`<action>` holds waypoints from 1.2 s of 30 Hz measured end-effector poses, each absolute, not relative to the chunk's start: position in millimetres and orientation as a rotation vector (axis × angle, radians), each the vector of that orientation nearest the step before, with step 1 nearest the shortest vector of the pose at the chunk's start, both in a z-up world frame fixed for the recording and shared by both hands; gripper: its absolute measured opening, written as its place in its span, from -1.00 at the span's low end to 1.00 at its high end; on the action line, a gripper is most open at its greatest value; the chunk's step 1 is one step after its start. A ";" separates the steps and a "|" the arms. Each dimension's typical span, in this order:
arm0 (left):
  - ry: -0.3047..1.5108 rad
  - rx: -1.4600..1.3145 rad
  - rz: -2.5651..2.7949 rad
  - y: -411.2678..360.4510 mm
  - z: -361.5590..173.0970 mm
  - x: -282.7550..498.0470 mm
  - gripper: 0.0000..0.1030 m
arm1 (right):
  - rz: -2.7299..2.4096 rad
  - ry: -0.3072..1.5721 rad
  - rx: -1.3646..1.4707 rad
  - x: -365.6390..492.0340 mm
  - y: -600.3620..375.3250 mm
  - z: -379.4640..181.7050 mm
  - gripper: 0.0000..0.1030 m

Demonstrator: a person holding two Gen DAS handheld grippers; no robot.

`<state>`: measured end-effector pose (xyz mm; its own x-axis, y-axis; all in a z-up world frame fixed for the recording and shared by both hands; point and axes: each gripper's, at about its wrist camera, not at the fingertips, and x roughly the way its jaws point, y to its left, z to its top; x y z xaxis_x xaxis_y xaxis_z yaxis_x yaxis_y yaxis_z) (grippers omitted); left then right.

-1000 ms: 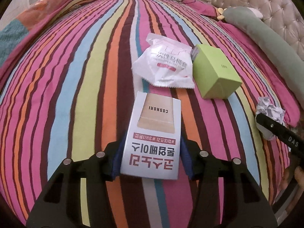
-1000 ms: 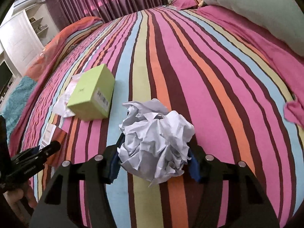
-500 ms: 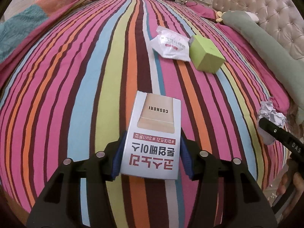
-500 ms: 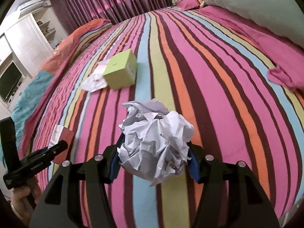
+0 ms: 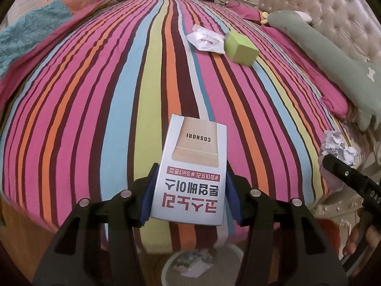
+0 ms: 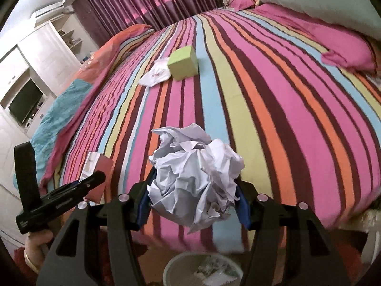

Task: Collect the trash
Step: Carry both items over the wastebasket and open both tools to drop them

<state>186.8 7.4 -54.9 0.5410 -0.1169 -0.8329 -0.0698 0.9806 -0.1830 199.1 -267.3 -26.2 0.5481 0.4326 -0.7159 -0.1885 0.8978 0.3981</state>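
Trash in the left wrist view: a flat COSNORI carton (image 5: pixel 190 174) clamped by its side edges between the closed-in fingers of the left gripper (image 5: pixel 190 195), held over the foot edge of the striped bedspread (image 5: pixel 95 95), with a round waste bin (image 5: pixel 202 264) on the floor just below. Green box (image 5: pixel 241 47) and white plastic wrapper (image 5: pixel 206 41) lie touching, far up the bed, not yet collected. Risk: the carton is gripped only at its lower end, so it could pivot and land outside the rim. Bin is blurred, contents unclear. Right wrist view: crumpled paper ball (image 6: pixel 194 176) squeezed between the narrowed fingers of the right gripper (image 6: pixel 194 200), above the same bin (image 6: pixel 173 268), which is cut off by the frame bottom. Soft paper could snag on a pad when let go and fall wide. Left gripper (image 6: pixel 78 187) shows at the left edge, carton mostly hidden behind it.
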 end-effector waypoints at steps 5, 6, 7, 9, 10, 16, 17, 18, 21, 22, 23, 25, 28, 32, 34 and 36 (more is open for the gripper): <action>0.974 -0.161 -0.048 2.9 -50.5 153.1 -0.01 | 0.359 0.909 0.290 167.8 -270.8 -23.1 0.07; 0.971 -0.163 -0.053 2.8 -49.8 147.1 -0.01 | 0.358 0.908 0.296 162.8 -271.5 -21.9 0.07; 0.970 -0.164 -0.058 2.5 -49.3 142.0 -0.01 | 0.356 0.908 0.297 158.5 -271.8 -21.9 0.07; 0.969 -0.157 -0.069 0.1 -48.2 131.7 -0.01 | 0.351 0.908 0.285 150.0 -269.7 -21.1 0.07; 0.969 -0.154 -0.073 -1.1 -47.8 127.1 -0.02 | 0.349 0.909 0.279 145.3 -268.0 -20.6 0.07; 0.983 -0.152 -0.103 -12.1 -51.7 98.4 -0.01 | 0.350 0.947 0.277 124.4 -262.7 -30.9 0.07; 0.992 -0.140 -0.110 -15.8 -54.2 93.3 -0.01 | 0.348 0.957 0.277 120.5 -261.9 -33.7 0.07; 0.999 -0.132 -0.114 -18.8 -56.6 88.8 -0.01 | 0.344 0.967 0.279 117.4 -261.4 -36.5 0.07; 1.021 -0.120 -0.130 -26.3 -64.6 76.6 -0.01 | 0.334 1.000 0.288 106.1 -262.3 -46.9 0.07; 1.032 -0.116 -0.137 -29.1 -68.4 72.1 -0.01 | 0.330 1.013 0.285 103.3 -262.2 -50.6 0.07; 1.041 -0.113 -0.141 -31.0 -71.1 69.6 -0.01 | 0.324 1.028 0.280 100.1 -262.0 -54.8 0.07; 1.061 -0.109 -0.145 -34.3 -77.3 64.2 -0.01 | 0.326 1.063 0.290 95.2 -261.9 -64.2 0.07; 1.103 -0.118 -0.155 -38.7 -88.3 58.4 -0.01 | 0.328 1.119 0.310 91.7 -261.6 -75.3 0.07; 1.187 -0.140 -0.170 -43.1 -107.3 52.1 -0.01 | 0.336 1.214 0.336 88.2 -259.4 -94.5 0.07; 1.216 -0.138 -0.171 -44.8 -114.1 51.4 -0.01 | 0.344 1.253 0.344 86.9 -257.6 -103.3 0.07; 1.240 -0.127 -0.173 -47.5 -120.0 49.9 -0.01 | 0.356 1.304 0.356 87.0 -255.0 -114.7 0.07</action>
